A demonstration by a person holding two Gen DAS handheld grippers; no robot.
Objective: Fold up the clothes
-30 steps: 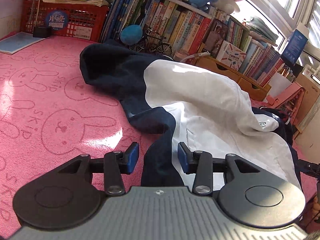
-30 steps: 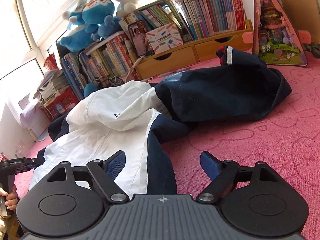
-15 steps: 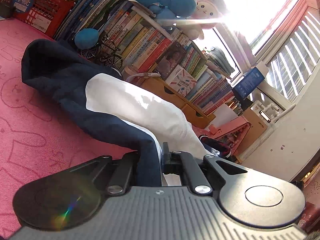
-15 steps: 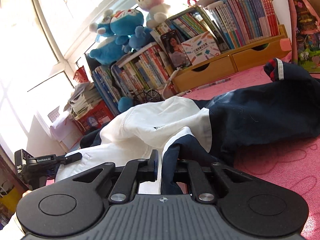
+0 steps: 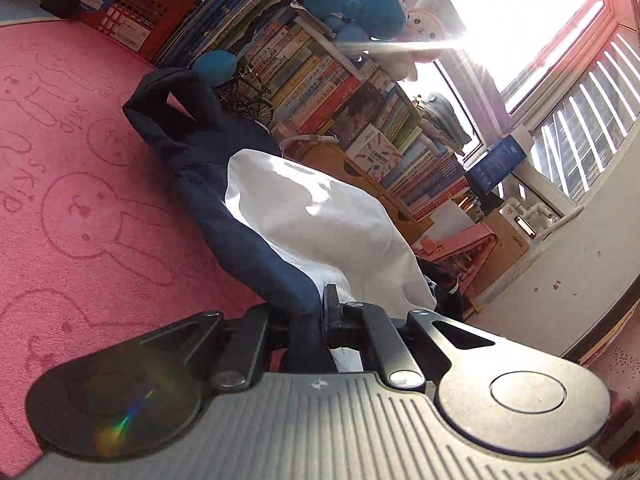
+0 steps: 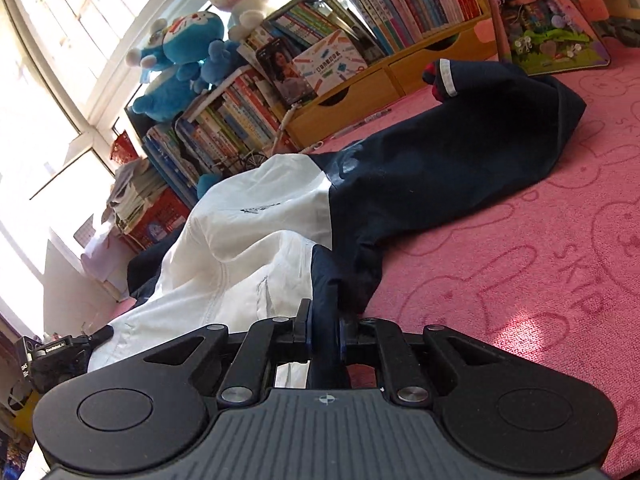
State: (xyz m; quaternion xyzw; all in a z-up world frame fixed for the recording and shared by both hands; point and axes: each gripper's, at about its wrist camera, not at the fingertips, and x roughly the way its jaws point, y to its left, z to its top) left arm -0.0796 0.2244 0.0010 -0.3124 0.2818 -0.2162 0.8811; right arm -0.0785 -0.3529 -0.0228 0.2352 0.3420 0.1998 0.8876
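Now both grippers have cloth: the left gripper (image 5: pixel 310 316) is clamped on a navy fold of the jacket (image 5: pixel 316 208), and the right gripper (image 6: pixel 323 330) pinches the navy hem strip of the same jacket (image 6: pixel 280 232), fingers nearly together. The garment, white body with navy sleeves, lies sprawled across the pink rabbit-print blanket (image 6: pixel 540 272), one sleeve stretching toward the bookshelf (image 6: pixel 360 60) behind it.

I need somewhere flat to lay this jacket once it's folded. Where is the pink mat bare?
Bare pink mat lies right of the jacket's navy sleeve, and more left of it. The back edge is crowded with books and the wooden drawers.
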